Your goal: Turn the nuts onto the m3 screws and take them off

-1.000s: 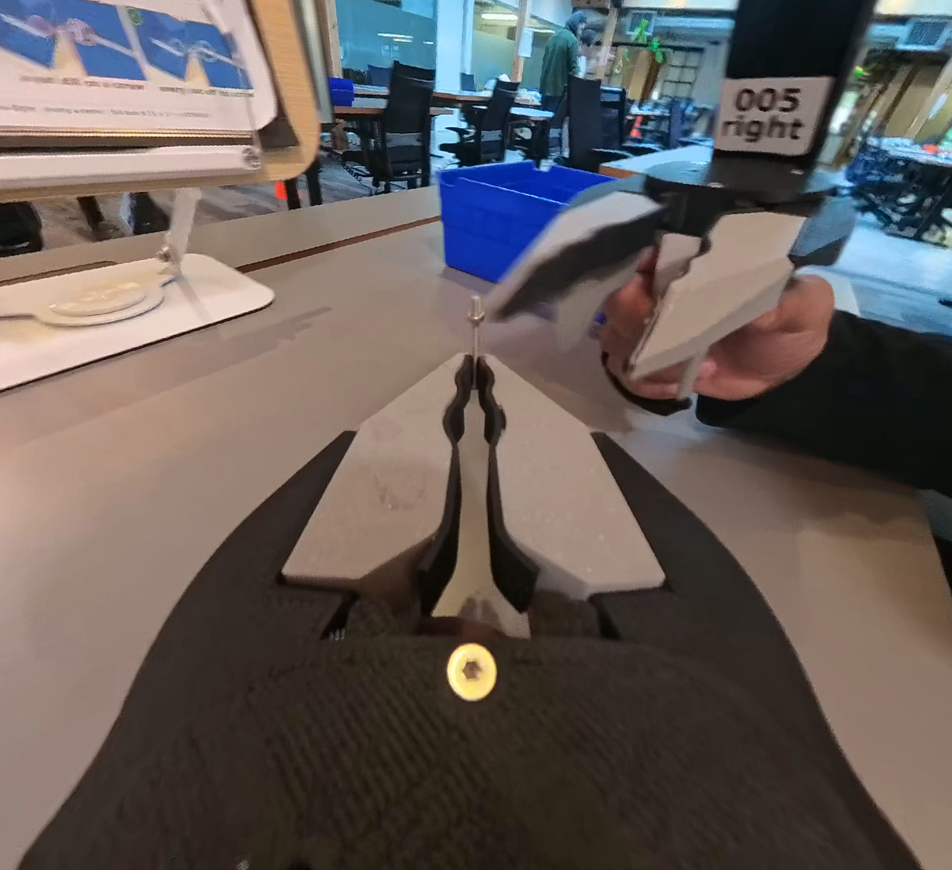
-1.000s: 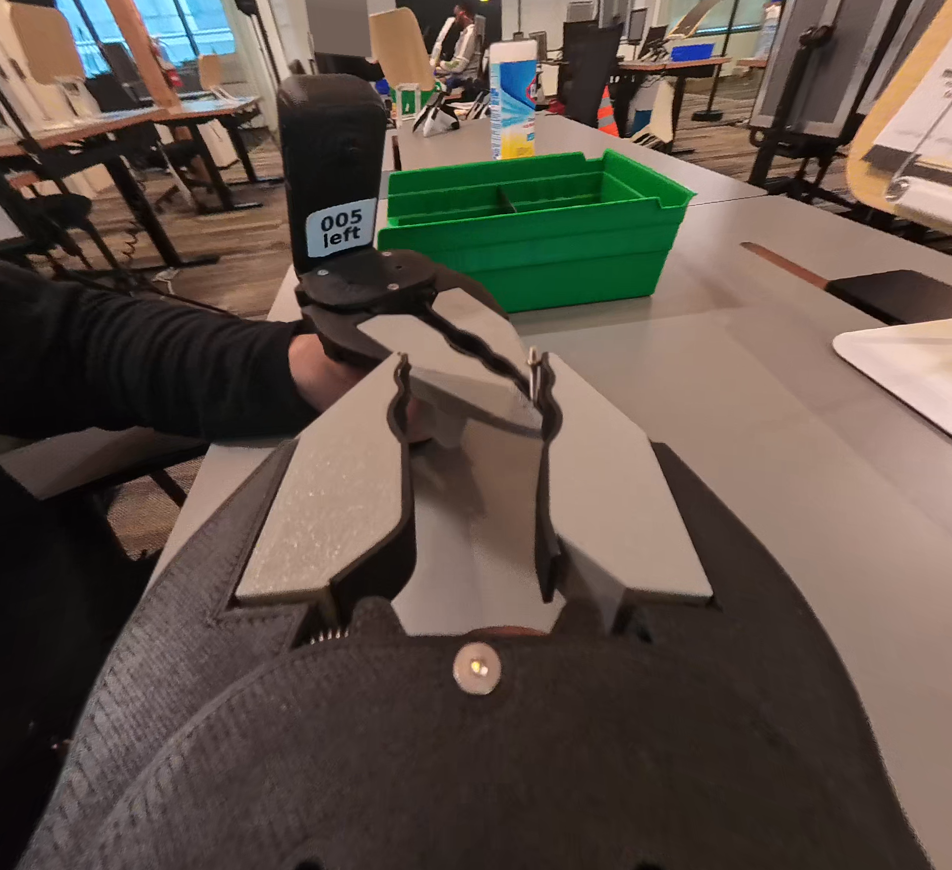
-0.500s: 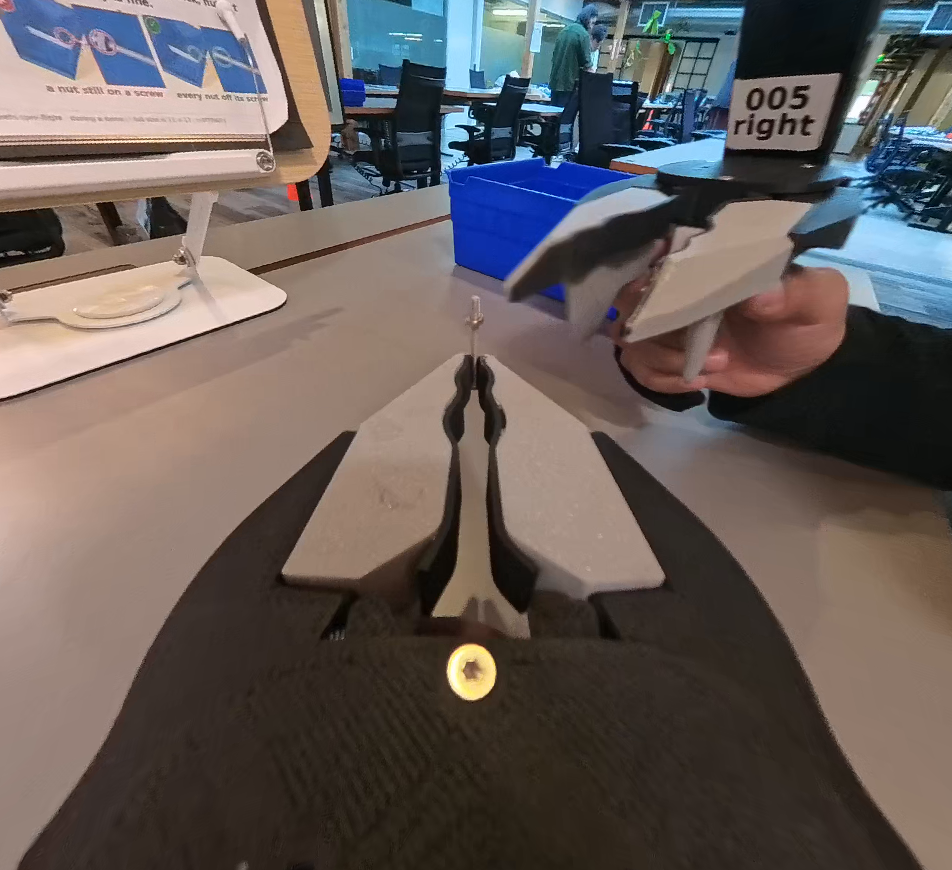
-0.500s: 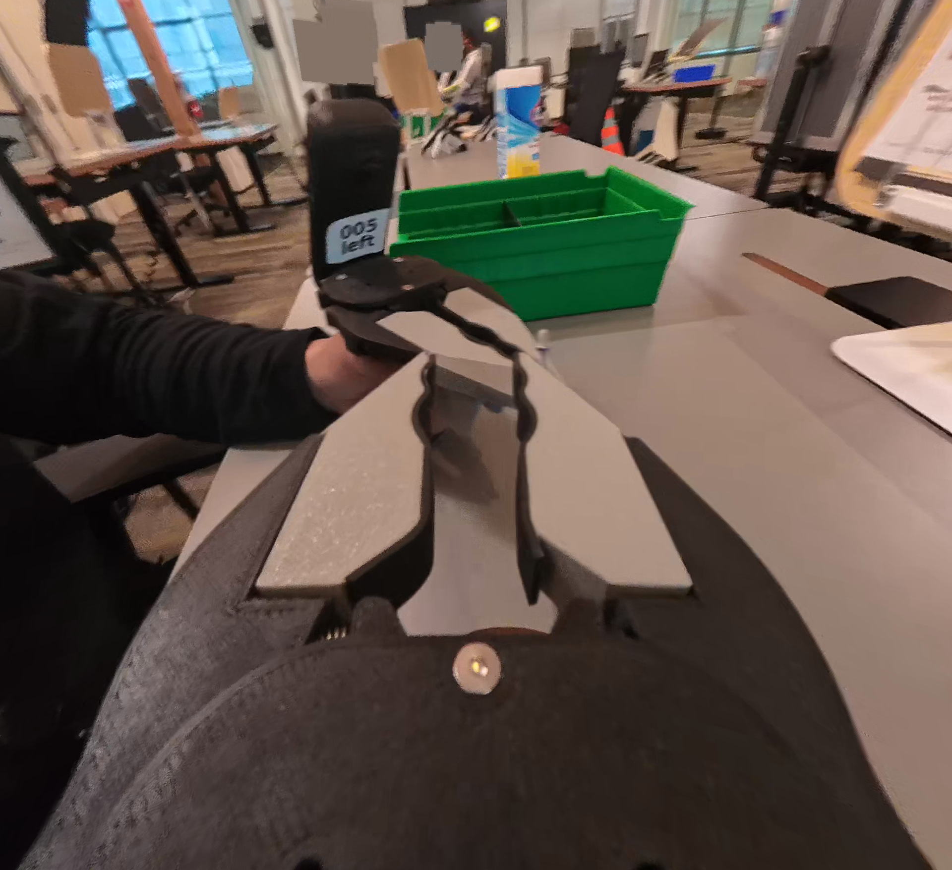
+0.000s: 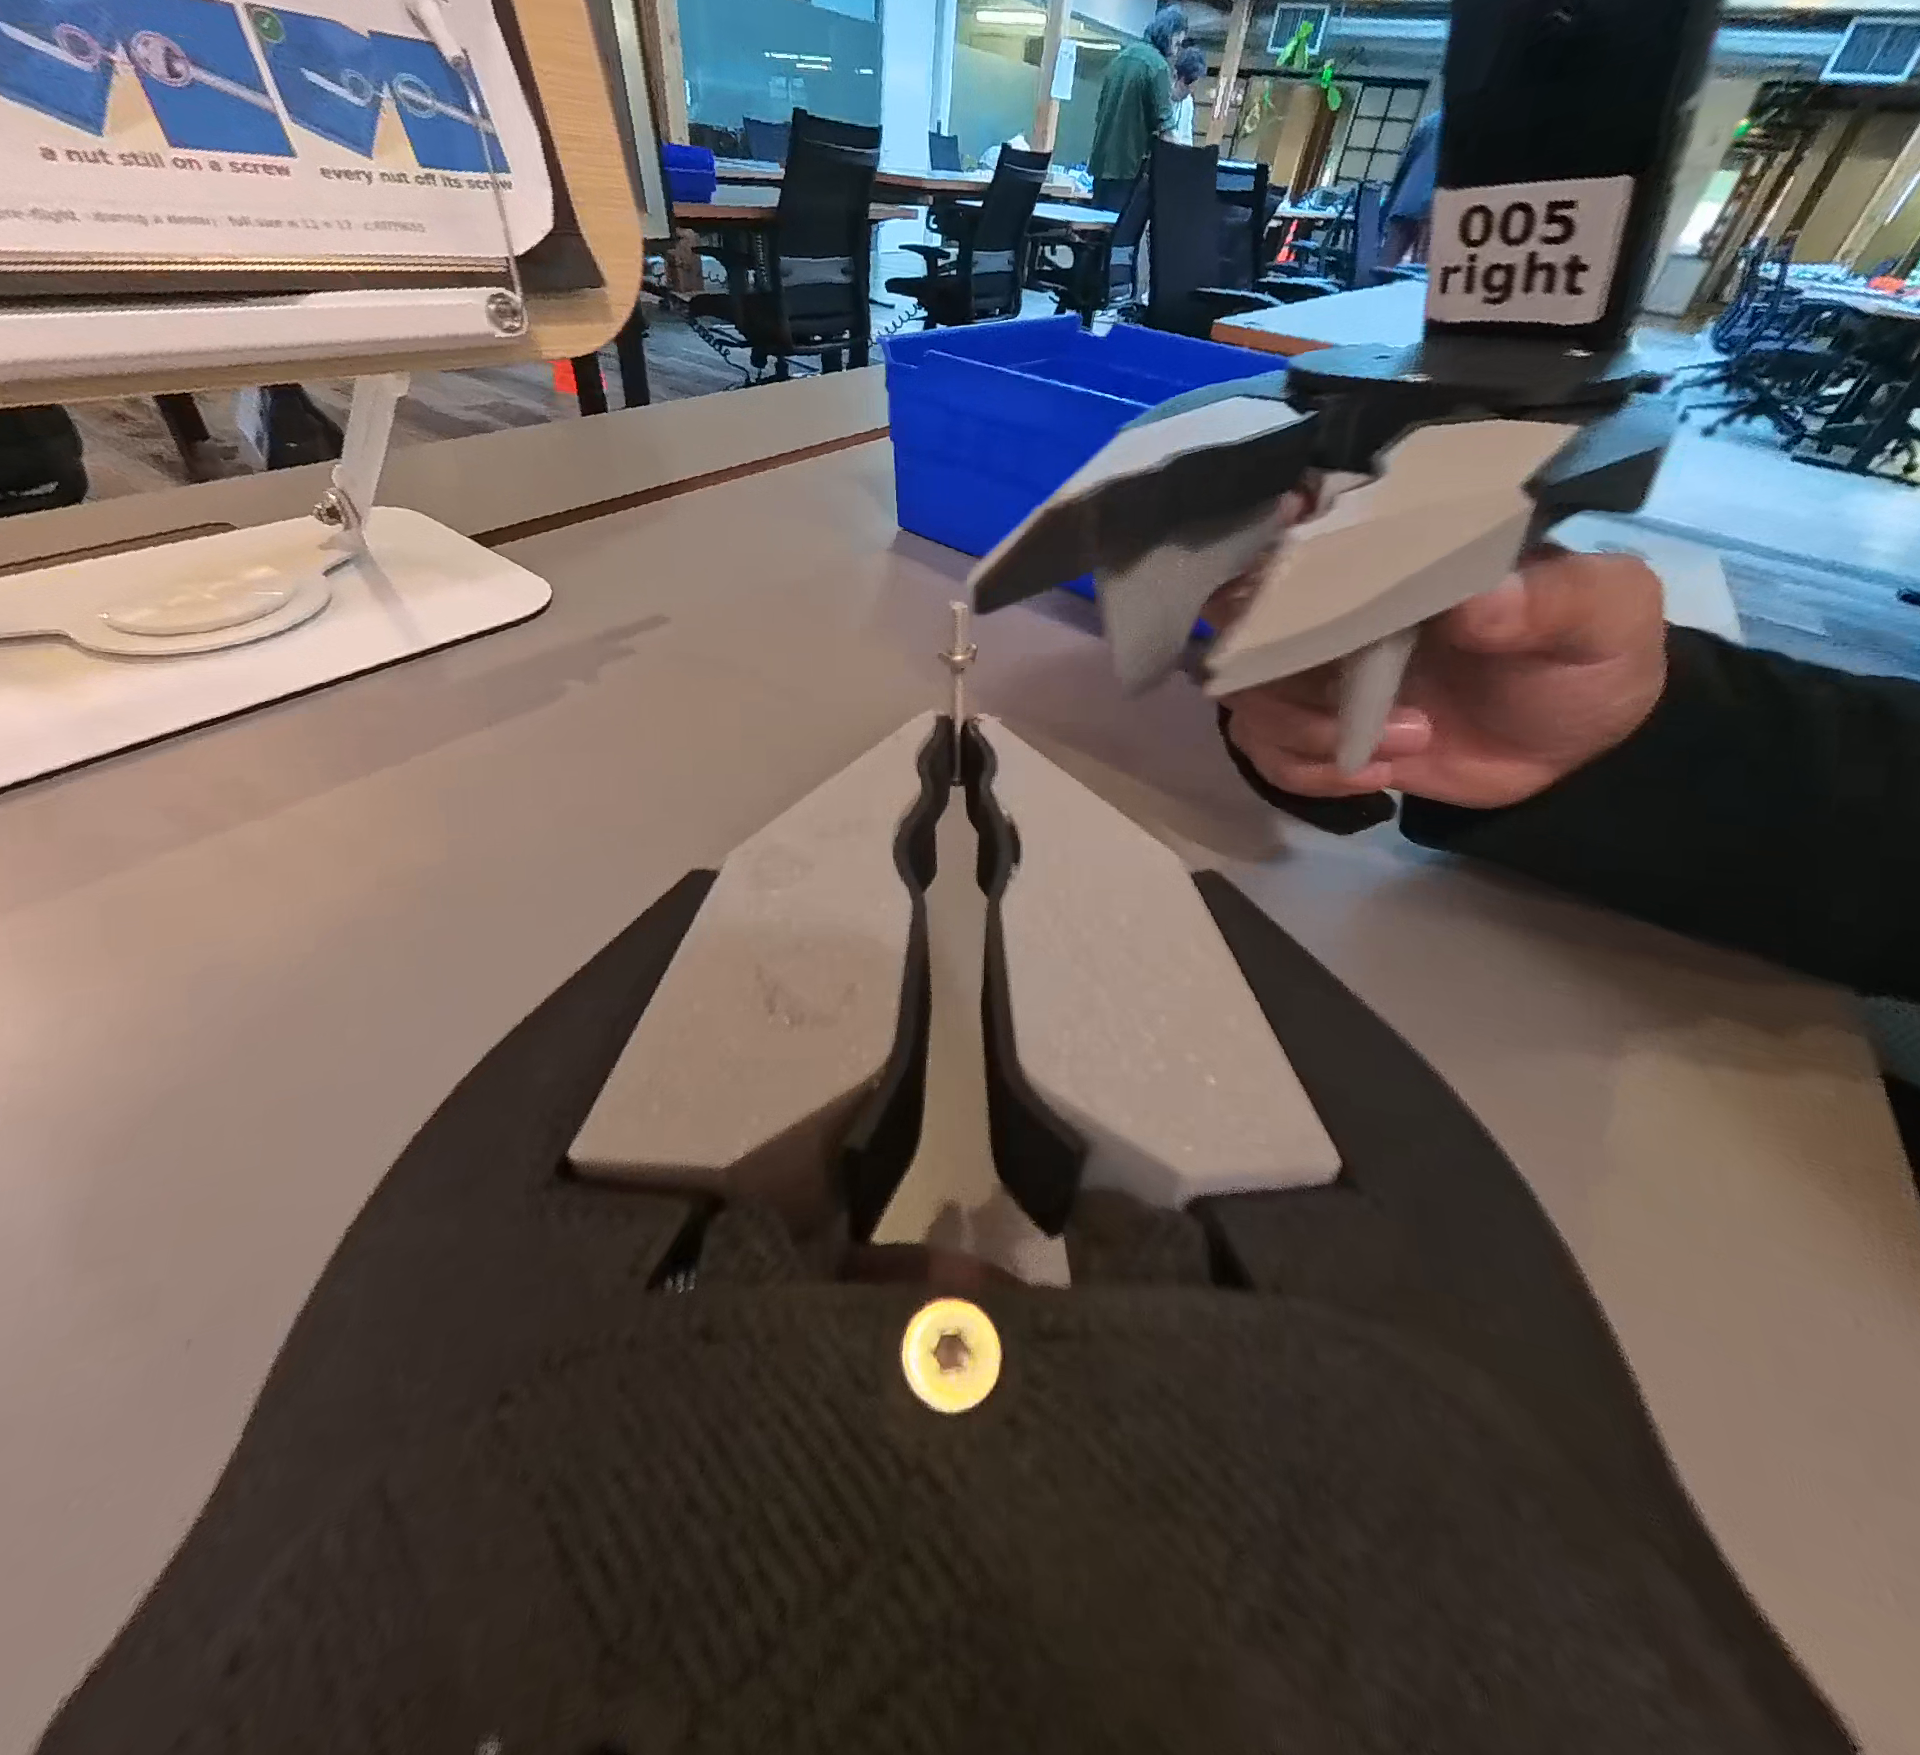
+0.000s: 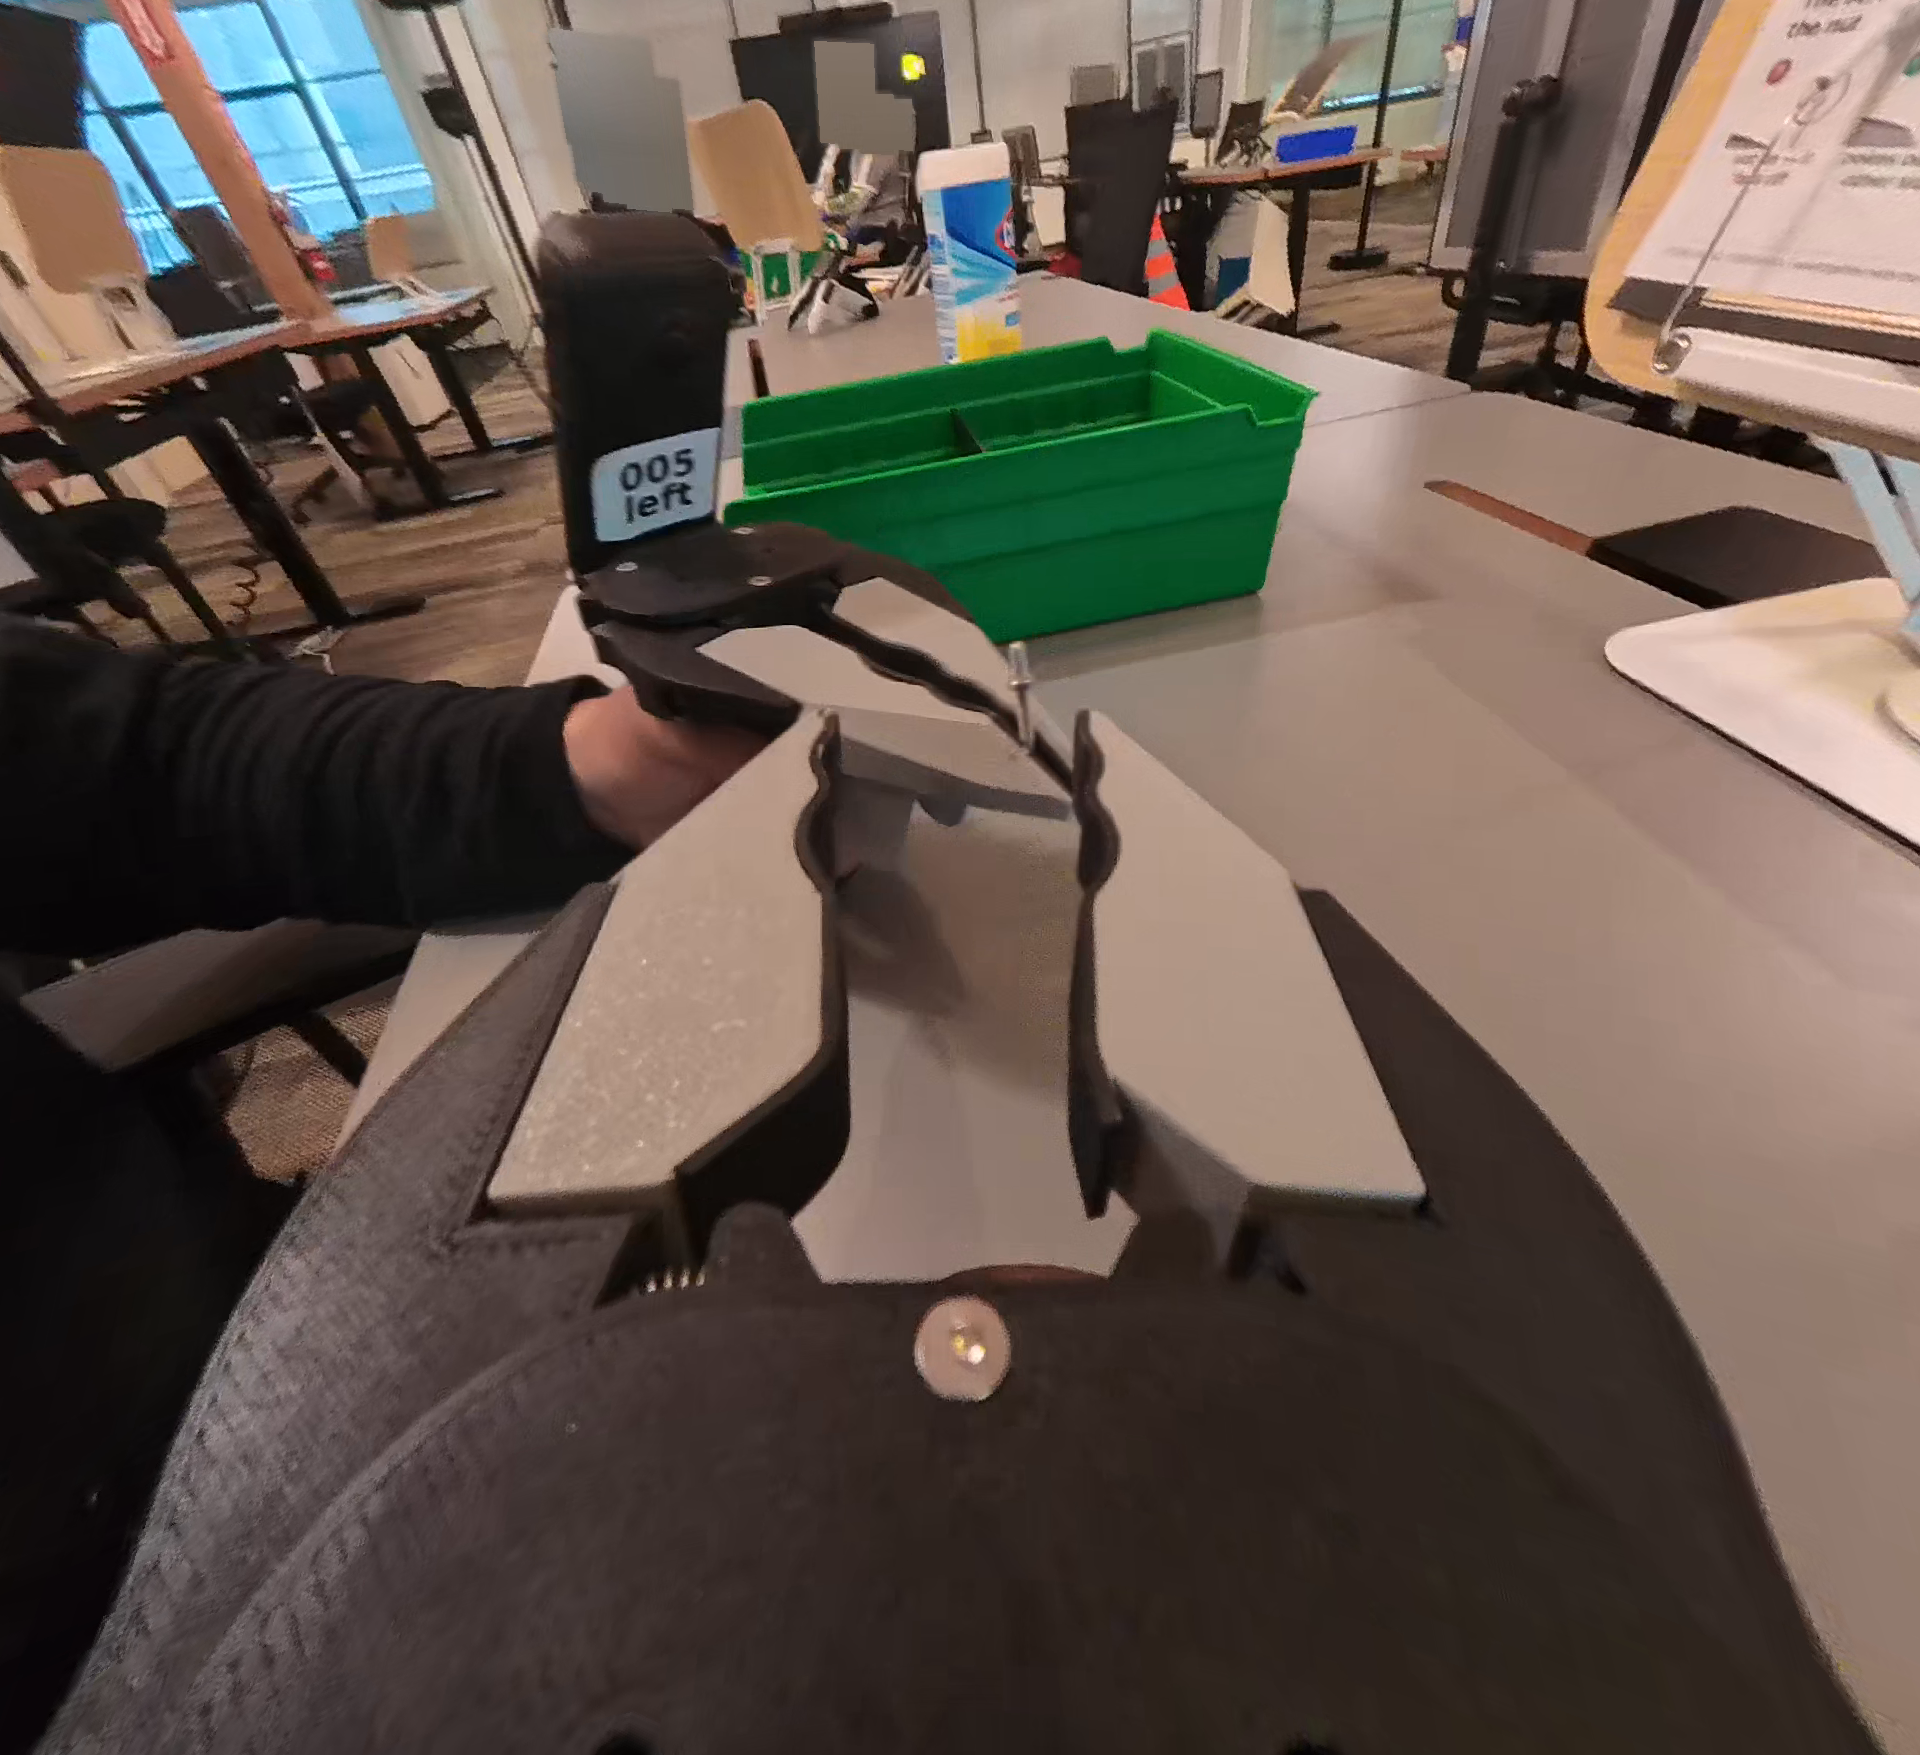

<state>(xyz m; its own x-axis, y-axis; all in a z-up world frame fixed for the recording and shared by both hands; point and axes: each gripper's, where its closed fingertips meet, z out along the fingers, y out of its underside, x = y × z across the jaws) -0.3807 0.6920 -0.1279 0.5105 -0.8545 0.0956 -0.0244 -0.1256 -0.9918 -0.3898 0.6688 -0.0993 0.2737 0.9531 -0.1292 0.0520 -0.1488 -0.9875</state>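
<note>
Silver and slender, the small metal m3 screw (image 5: 957,687) stood upright out of the tips of the left gripper (image 5: 956,737), whose grey fingers were pressed together on its lower shank, with a tiny hexagonal nut (image 5: 957,658) sitting partway up the thread below the head. In the left wrist view, the right gripper (image 5: 1060,635) hovered at about two o'clock from the screw, near but not touching, held by a bare hand (image 5: 1475,697) emerging from a black sleeve (image 5: 1704,791); its grey fingers stood apart with nothing between them. From the right wrist view, the same screw (image 6: 1021,689) rose at about twelve o'clock, just beyond the gap of the right gripper (image 6: 951,734), with the left gripper (image 6: 1023,749) reaching in from ten o'clock. Both tools were above a smooth grey tabletop (image 5: 312,926). A blue plastic bin (image 5: 997,438) sat behind the screw at about one o'clock in the left view, and a white stand carrying a printed instruction sheet (image 5: 239,22) stood at ten o'clock. In the right view, a green divided plastic bin (image 6: 1039,479) rested at twelve o'clock, with a white and blue wipes canister (image 6: 971,251) behind it on the next table.
</note>
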